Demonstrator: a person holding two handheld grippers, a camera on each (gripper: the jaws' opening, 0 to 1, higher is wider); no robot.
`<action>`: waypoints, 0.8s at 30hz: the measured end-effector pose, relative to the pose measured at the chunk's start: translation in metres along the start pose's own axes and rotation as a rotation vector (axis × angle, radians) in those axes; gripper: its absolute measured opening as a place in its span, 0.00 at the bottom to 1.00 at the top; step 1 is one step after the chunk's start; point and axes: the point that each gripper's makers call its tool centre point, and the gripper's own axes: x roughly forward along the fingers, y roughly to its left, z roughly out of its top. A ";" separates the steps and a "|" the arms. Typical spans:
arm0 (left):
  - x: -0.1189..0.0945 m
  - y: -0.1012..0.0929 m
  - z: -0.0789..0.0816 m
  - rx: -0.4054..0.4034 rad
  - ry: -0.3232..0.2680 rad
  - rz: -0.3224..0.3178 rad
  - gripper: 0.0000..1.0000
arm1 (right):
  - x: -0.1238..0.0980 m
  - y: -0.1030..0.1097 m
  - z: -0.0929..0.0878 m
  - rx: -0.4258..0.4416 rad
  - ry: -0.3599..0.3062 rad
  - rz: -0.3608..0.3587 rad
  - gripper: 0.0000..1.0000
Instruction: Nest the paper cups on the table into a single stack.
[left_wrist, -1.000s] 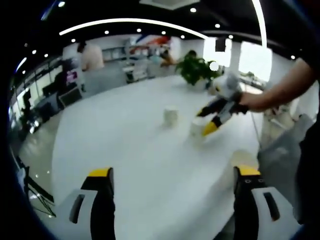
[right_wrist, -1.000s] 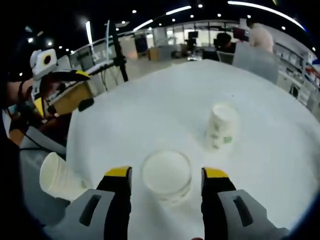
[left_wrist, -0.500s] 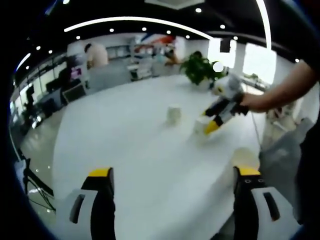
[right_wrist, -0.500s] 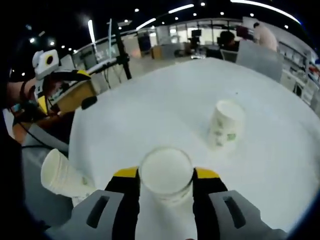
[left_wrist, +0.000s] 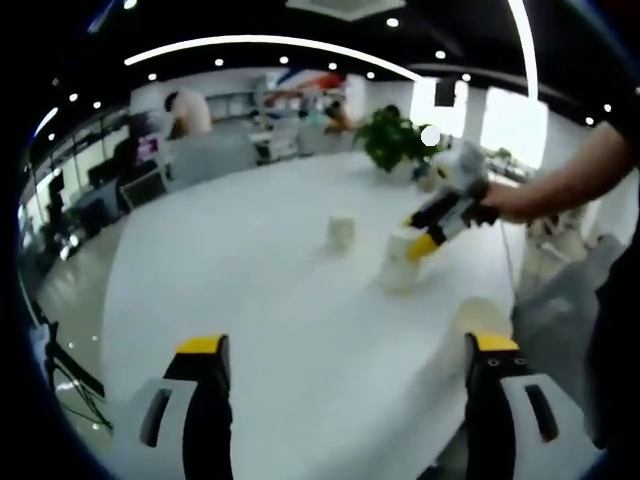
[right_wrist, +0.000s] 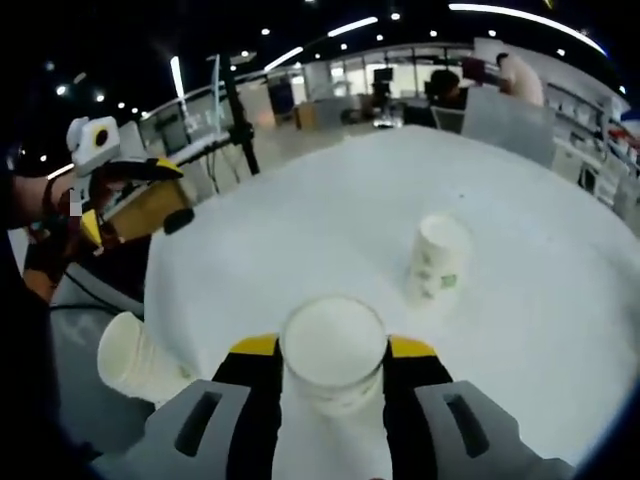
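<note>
Right gripper view — paper cup (right_wrist: 333, 350), upright, mouth up, clamped between the jaws of the right gripper (right_wrist: 333, 362). Second cup (right_wrist: 436, 258) — upright on the white table (right_wrist: 300, 230), ahead and to the right. Third cup (right_wrist: 135, 357) at the table edge, tilted, base hidden. Left gripper (left_wrist: 345, 360): jaws spread, empty, farther off.

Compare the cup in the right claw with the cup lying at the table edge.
1. Pose: the held cup stands upright, mouth up; the edge cup lies tipped on its side, mouth toward the left of the right gripper view.
2. State: the held cup is clamped between the right claw's jaws; the edge cup lies free, untouched.
3. Place: the held cup sits inward over the table; the edge cup rests at its rim.

Both are plain white paper cups.
</note>
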 end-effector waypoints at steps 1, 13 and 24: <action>-0.001 -0.001 0.001 0.002 -0.003 -0.001 0.96 | -0.002 0.000 0.001 0.000 -0.005 -0.003 0.36; -0.005 -0.007 0.008 0.022 -0.015 -0.022 0.96 | -0.035 0.014 0.030 -0.011 -0.100 -0.044 0.35; -0.004 -0.016 0.011 0.038 -0.017 -0.059 0.95 | -0.065 0.018 0.045 -0.015 -0.161 -0.097 0.35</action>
